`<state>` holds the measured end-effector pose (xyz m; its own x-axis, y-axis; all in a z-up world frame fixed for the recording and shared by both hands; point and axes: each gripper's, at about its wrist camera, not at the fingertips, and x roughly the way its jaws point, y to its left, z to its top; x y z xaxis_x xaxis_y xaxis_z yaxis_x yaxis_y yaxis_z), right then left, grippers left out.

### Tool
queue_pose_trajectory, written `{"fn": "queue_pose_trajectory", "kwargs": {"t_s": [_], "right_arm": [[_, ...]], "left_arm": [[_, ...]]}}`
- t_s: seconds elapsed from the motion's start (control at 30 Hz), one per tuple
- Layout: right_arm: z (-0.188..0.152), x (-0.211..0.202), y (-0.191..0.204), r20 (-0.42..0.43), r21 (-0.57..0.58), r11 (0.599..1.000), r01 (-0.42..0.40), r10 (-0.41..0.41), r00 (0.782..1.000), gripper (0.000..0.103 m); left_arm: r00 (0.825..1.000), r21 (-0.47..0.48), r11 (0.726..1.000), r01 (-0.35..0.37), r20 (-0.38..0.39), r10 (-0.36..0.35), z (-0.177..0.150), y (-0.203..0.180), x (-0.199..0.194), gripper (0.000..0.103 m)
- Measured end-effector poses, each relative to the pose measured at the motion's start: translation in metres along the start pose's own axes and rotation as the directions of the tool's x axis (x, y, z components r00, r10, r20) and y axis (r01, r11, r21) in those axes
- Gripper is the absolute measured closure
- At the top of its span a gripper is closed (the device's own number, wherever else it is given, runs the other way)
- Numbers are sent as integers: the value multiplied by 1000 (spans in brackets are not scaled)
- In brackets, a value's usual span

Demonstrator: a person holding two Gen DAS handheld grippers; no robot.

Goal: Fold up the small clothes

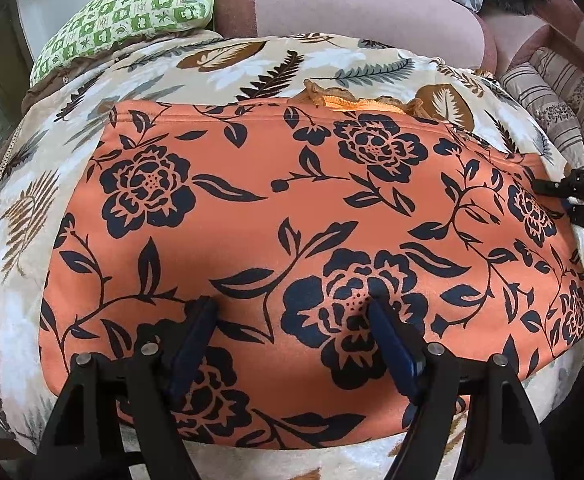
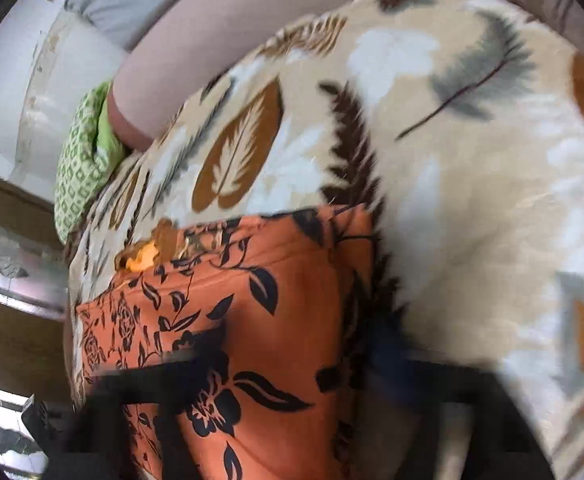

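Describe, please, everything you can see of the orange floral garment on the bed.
The orange floral garment is a smooth, slightly shiny fabric printed with dark navy roses, leaves and vines. It lies flat and spread out on the leaf-print blanket, with a frilled orange trim peeking out at its far edge. The left gripper, fingers apart, rests over its near part; the right gripper is at its right edge. In the right wrist view it is blurred.
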<state>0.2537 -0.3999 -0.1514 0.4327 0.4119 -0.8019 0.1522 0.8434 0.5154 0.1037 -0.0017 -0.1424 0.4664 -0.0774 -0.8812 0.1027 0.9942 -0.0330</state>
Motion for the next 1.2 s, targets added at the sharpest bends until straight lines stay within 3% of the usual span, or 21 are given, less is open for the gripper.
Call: {"fn": "queue_pose_trajectory", "kwargs": {"t_s": [0.07,0.13,0.17,0.23,0.27,0.37,0.43,0.47,0.5,0.67,0.8,0.87,0.97,1.2], "right_arm": [[-3,-18,12,80,-44,999,9,-6,997,87],[0,-5,-13,54,64,996,61,-65,996,88],[-1,2,-39,51,184,982,34,-45,998,88],[-10,-2,-62,103,334,937,-99,68,992,89],[-14,-4,-61,109,349,930,-112,78,991,82],[-24,-25,-40,102,246,968,-43,19,995,79],[-36,-45,-28,119,197,980,-30,7,993,63],[-47,-57,-23,130,179,984,-26,3,991,31],[-56,-66,-19,151,171,985,-31,5,989,22],[-126,-118,-4,245,165,978,-125,82,966,22],[-180,-124,4,230,207,954,-216,167,959,22],[-200,-107,3,185,256,932,-258,215,959,22],[-209,-73,0,113,327,916,-232,205,972,22],[-194,-57,-27,169,428,870,-245,189,967,22]], "left_arm": [[1000,4,1000,0,5,0,-1,0,1,24],[1000,6,1000,-9,3,9,-2,-1,4,22],[1000,12,1000,-13,0,13,-2,-3,4,22],[1000,20,1000,-10,-3,10,-3,-4,0,22],[1000,19,1000,-6,-2,6,-3,-3,-2,22],[1000,-21,1000,-10,-1,10,-2,5,-6,22],[1000,-51,999,7,5,-7,-2,10,-11,22],[1000,-59,998,11,15,-10,-2,11,-15,22],[1000,-61,998,9,22,-8,-2,11,-17,22],[999,-64,998,11,46,-9,-2,11,-29,22],[998,-65,998,16,54,-12,-4,12,-34,22],[998,-65,998,22,54,-19,-4,12,-35,22],[998,-62,998,25,60,-21,-6,12,-39,22],[998,-78,997,9,57,-4,-9,19,-40,22]]}}
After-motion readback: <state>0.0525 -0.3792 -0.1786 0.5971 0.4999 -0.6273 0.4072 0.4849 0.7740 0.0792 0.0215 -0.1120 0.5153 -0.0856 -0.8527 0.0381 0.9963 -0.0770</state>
